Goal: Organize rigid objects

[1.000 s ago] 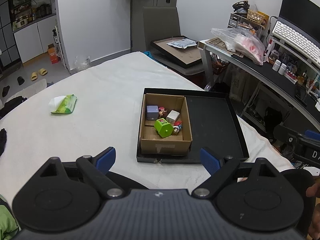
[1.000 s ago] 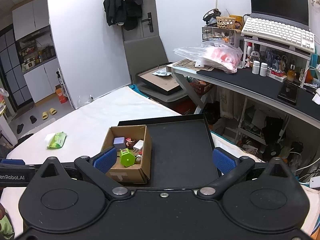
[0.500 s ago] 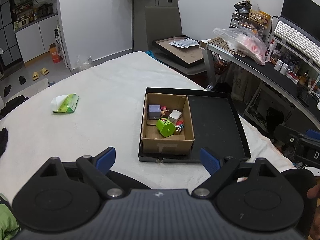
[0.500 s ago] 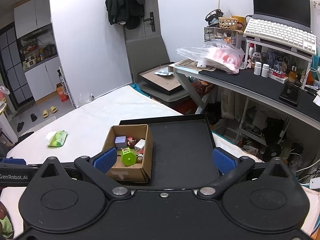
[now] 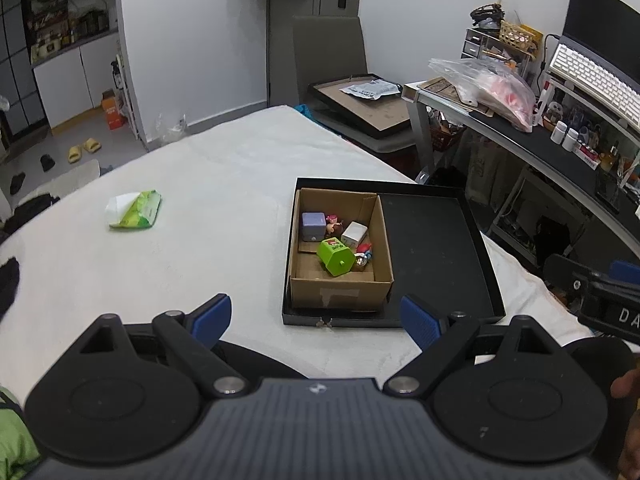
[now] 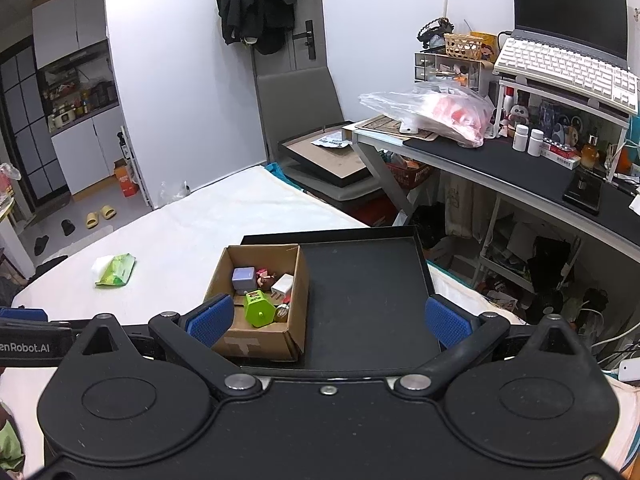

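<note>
A brown cardboard box sits in the left part of a shallow black tray on a white-covered bed. Inside lie a green hexagonal toy, a lilac cube, a white cube and small red figures. My left gripper hangs open and empty, near the tray's front edge. My right gripper is open and empty too, above the tray's near side.
A green tissue pack lies on the bed to the left. A cluttered desk with a keyboard and plastic bag stands on the right. A grey chair holding a framed board is behind the bed.
Both grippers have drawn back and risen slightly, so the box and tray look a little farther away. Both stay open.
</note>
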Demonstrator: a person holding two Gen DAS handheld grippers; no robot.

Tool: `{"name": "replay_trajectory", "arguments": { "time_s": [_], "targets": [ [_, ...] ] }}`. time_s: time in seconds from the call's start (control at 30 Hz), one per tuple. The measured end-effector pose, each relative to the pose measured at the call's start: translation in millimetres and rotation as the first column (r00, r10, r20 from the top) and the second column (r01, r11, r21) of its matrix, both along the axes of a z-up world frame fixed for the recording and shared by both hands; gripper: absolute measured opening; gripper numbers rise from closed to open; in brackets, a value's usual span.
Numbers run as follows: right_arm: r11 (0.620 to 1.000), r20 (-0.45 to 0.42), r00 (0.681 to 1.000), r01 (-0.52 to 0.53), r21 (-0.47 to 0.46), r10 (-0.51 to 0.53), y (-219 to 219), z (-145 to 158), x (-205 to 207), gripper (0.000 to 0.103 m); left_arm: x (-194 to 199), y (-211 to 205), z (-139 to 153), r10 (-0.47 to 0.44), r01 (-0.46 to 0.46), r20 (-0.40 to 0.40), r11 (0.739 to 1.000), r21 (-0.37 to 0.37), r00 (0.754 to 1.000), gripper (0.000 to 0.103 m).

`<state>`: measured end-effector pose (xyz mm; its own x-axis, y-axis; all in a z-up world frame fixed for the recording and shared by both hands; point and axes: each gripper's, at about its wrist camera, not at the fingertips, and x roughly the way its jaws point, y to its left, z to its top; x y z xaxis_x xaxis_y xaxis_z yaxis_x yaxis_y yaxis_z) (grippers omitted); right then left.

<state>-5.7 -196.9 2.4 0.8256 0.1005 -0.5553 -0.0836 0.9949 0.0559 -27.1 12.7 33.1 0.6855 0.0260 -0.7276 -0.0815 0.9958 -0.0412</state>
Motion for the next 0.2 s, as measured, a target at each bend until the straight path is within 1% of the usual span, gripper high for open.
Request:
{"name": "replay_trajectory", "arguments": {
  "time_s": [0.1, 0.2],
  "targets": [
    [1.000, 0.006, 1.000, 0.014, -0.016, -0.014, 1.5, 0.4, -0.9, 0.103, -0.3, -0.6, -0.1, 0.002, -0.002, -0.002, 1.000, -0.010, 1.000, 0.091],
    [1.000, -0.004, 1.000, 0.011, -0.003, -0.011, 0.9, -0.2, 0.4, 0.103, 1.5, -1.1, -1.2, 0.009, -0.009, -0.007, 1.000, -0.013, 1.000, 0.091]
  ]
}}
